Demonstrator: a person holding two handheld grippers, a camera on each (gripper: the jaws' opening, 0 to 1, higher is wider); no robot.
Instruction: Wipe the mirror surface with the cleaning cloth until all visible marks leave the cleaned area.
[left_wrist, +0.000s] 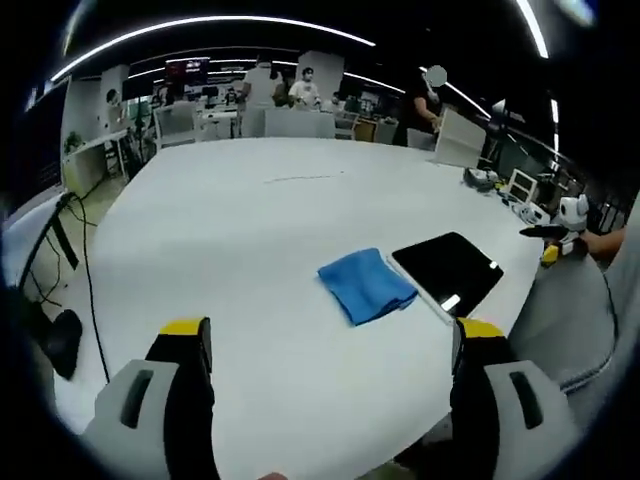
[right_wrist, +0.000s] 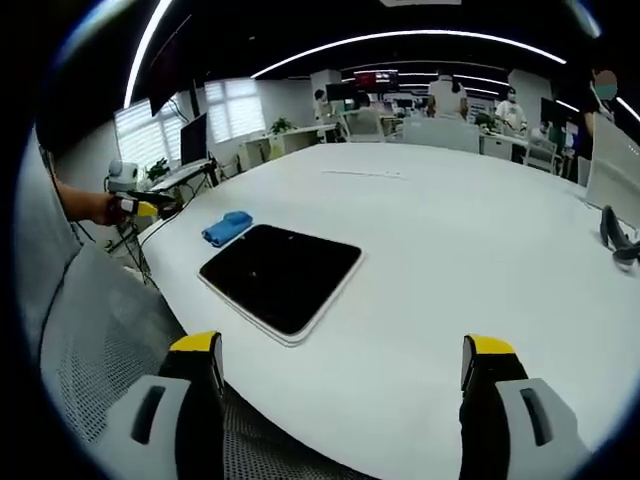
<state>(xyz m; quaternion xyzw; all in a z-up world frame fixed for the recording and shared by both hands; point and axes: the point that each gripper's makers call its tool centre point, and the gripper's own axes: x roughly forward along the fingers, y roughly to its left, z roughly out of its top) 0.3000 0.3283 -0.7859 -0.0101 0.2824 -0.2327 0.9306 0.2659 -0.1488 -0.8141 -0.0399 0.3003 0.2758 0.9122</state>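
Note:
A blue folded cleaning cloth (left_wrist: 366, 285) lies on the white table (left_wrist: 250, 230), just left of a dark rectangular mirror (left_wrist: 450, 270) with a white frame. In the right gripper view the mirror (right_wrist: 282, 275) lies flat near the table's front edge and the cloth (right_wrist: 227, 228) sits beyond its far left corner. My left gripper (left_wrist: 330, 345) is open, above the table's near edge and short of the cloth. My right gripper (right_wrist: 340, 360) is open too, hovering just in front of the mirror. The other gripper (right_wrist: 145, 208) shows at far left, held by a hand.
A grey mesh chair back (right_wrist: 90, 330) stands at the table's edge by the mirror. Cables (left_wrist: 85, 270) hang off the table's left side. Small devices (left_wrist: 520, 190) sit at the right edge. People and desks (left_wrist: 290, 95) fill the far background.

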